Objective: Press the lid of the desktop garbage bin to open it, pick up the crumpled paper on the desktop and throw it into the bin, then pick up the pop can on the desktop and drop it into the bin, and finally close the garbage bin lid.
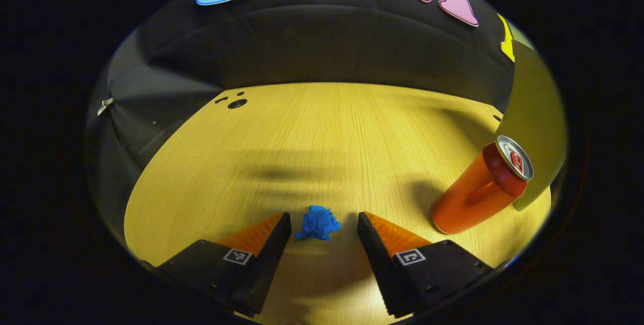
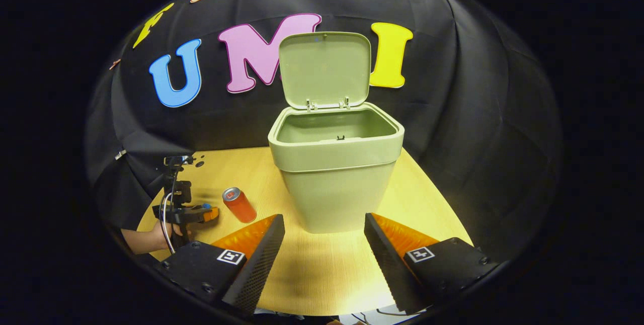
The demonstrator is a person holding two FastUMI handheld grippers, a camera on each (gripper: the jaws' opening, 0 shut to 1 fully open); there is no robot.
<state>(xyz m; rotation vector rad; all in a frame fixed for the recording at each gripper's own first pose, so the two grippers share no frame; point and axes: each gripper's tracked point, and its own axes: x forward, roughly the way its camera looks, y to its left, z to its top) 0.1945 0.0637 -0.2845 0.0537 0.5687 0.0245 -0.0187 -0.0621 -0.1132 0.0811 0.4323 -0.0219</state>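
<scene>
pop can (image 1: 478, 191) stands right of crumpled paper (image 1: 317, 223).

I looked out over a pale wooden table (image 1: 322, 134) with fine grain running away from me, its far edge curving against the booth wall. The wall (image 2: 473, 113) was black cloth (image 1: 312, 43), hung in soft folds and creased where the panels met at the left corner. A small metal clip (image 1: 104, 106) pinned the cloth on the far left. Near the table's far left corner I saw a round hole (image 1: 237, 104) with smaller ones beside it. Light came from above and in front, leaving a bright patch on the near wood and blurred shadows across the middle of the tabletop.
</scene>
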